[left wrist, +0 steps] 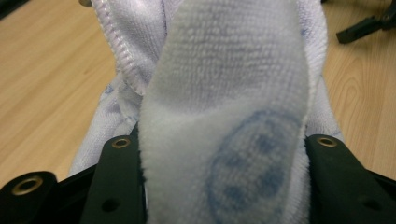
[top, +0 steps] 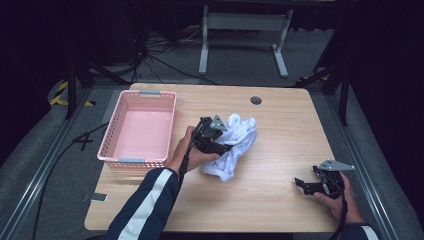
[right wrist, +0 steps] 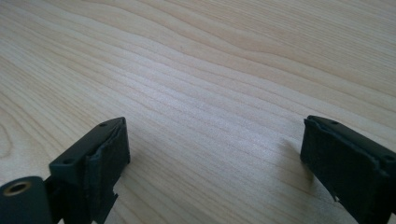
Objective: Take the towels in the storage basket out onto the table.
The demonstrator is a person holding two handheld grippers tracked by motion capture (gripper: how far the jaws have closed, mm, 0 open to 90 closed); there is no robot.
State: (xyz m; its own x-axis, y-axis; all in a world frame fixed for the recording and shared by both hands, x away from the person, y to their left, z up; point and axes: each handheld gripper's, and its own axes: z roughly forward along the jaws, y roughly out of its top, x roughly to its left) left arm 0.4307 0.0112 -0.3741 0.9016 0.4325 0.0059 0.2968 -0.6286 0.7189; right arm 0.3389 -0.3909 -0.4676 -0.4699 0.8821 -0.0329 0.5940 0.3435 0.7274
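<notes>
White towel (left wrist: 224, 116) fold fills left gripper (left wrist: 224, 154) jaws, clamped, hiding tips; runs lengthwise away. Right gripper (right wrist: 215, 154) wide, empty.

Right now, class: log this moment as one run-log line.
left gripper: fold of white towel between jaws | right gripper: open, empty, on table | pink basket: empty

- 1 white towel (top: 235, 145) lying bunched mid-desk; blue round print showing on it in the left gripper view.
- 1 pink basket (top: 111, 145) sitting at the left of the desk.
- 2 hand-held grippers showing: left hand-held gripper (top: 220, 145) at the towel, right hand-held gripper (top: 301, 184) near the right edge.
- 1 desk (top: 280, 125) carrying all of it, with 1 round grommet (top: 256, 100) sitting near its far edge.
- 2 hands coming in from the bottom, each in a dark sleeve with a white stripe.
</notes>
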